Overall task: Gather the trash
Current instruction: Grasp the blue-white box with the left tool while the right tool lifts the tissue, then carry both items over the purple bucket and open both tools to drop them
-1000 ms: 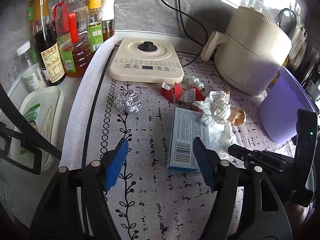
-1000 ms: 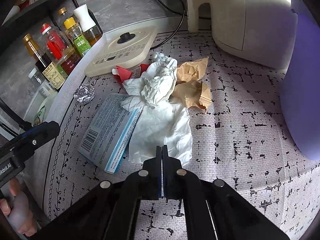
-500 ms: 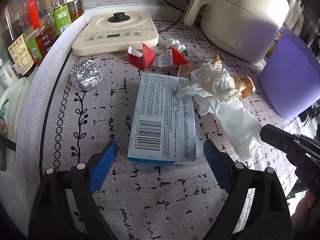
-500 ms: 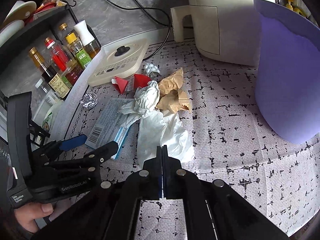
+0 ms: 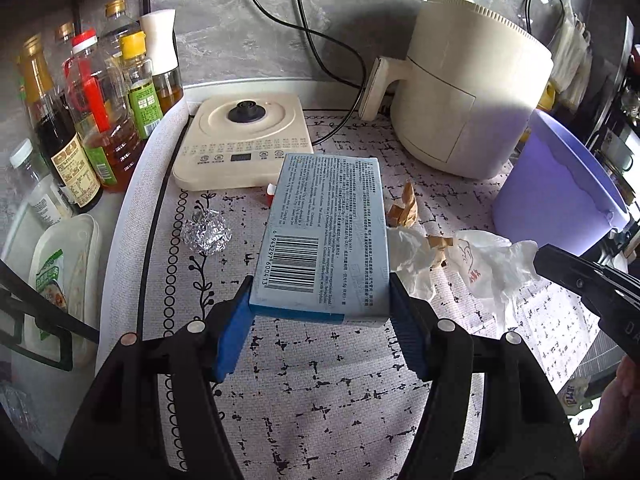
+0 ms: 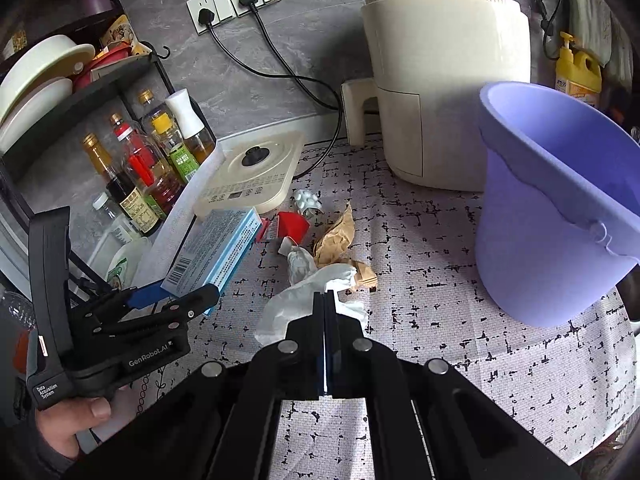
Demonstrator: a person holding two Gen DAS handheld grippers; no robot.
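The blue box [image 5: 324,236] is clamped by its near end between the left gripper [image 5: 320,312] fingers above the bench [image 5: 320,380], so it could be levered loose and dropped short of the purple bucket [image 6: 560,216], while the white plastic bag [image 6: 316,296] is pinched by the shut right gripper [image 6: 325,300].

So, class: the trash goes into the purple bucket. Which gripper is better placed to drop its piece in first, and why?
Probably the right gripper: it is shut on the white plastic bag, and the purple bucket stands on its side. The left gripper clamps the blue box farther away.
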